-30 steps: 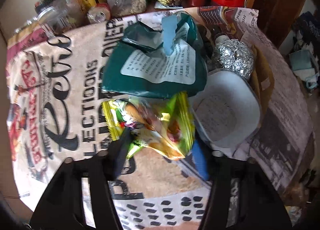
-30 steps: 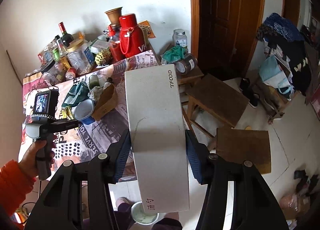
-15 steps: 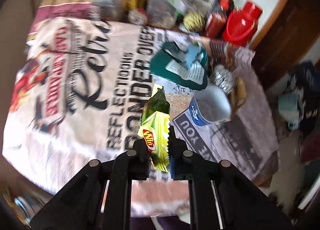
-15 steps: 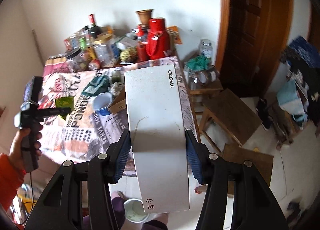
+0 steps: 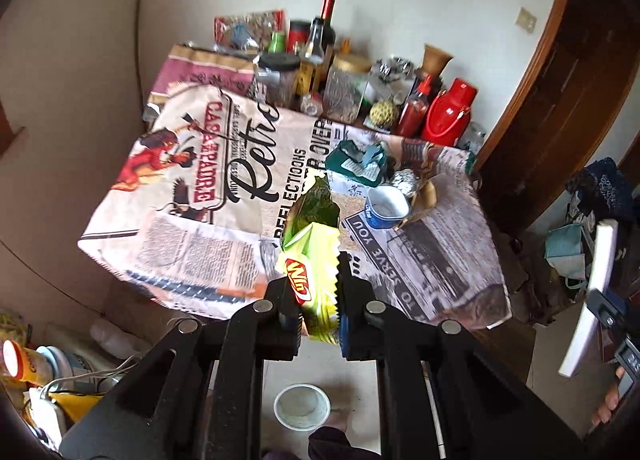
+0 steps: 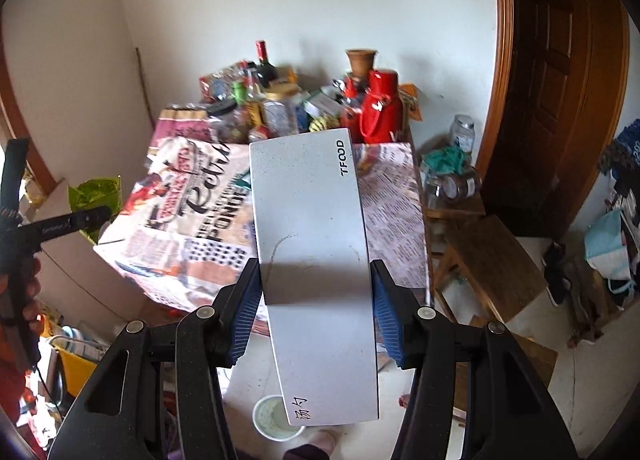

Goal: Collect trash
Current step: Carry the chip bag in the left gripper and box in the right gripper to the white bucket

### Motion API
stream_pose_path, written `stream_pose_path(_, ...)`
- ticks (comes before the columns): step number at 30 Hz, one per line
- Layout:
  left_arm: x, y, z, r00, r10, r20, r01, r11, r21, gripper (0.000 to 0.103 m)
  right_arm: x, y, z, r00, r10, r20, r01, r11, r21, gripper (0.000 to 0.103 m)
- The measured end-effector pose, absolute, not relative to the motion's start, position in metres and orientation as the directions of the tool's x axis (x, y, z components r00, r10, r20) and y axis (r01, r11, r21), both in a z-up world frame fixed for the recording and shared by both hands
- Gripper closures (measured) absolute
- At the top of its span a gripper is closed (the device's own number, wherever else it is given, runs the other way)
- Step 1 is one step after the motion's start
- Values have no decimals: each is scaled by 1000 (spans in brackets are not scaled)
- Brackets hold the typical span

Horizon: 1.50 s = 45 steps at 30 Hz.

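My left gripper (image 5: 319,300) is shut on a green and yellow snack wrapper (image 5: 314,244) and holds it in the air, well above and in front of the table. The wrapper also shows in the right wrist view (image 6: 95,196). On the newspaper-print tablecloth (image 5: 200,188) lie a dark green bag (image 5: 356,162), a foil ball (image 5: 404,182), a blue and white cup (image 5: 386,202) and a brown paper piece (image 5: 426,196). My right gripper (image 6: 316,312) is shut on a grey TFOOD box (image 6: 312,244), held out beside the table; it also shows in the left wrist view (image 5: 590,300).
Bottles, jars and a red thermos (image 5: 448,110) crowd the table's far edge. A white cup (image 5: 302,406) stands on the floor below me. Wooden stools (image 6: 492,260) and a dark door (image 6: 560,80) are to the right. Clutter lies at the lower left (image 5: 36,372).
My left gripper closed on the snack wrapper, lifted it off the table and pulled back and up. My right gripper, still holding the box, swung left toward the table.
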<state>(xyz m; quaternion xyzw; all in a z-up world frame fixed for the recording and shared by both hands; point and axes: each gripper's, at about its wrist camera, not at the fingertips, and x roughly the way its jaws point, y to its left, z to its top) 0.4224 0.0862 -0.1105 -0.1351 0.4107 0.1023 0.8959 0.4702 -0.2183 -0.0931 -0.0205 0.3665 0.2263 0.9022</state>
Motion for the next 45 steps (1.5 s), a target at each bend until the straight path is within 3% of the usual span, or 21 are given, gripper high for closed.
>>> stream_pose_path(11, 308, 57, -73, 733, 21, -680, -145, 981, -127, 90, 379, -198, -80, 678, 385, -626, -382, 912, 147, 53)
stream_pose_path(23, 196, 51, -93, 702, -114, -703, -19, 984, -179, 90, 276, -181, -116, 644, 322, -694, -303, 940, 156, 53)
stream_pose_path(35, 181, 39, -169, 558, -156, -815, -26, 978, -205, 90, 267, -171, -189, 501, 335, -798, -320, 929, 189, 53)
stream_pose_path(45, 214, 28, -309, 400, -147, -905, -135, 967, -217, 90, 306, -161, -303, 358, 348, -867, -404, 894, 193, 53)
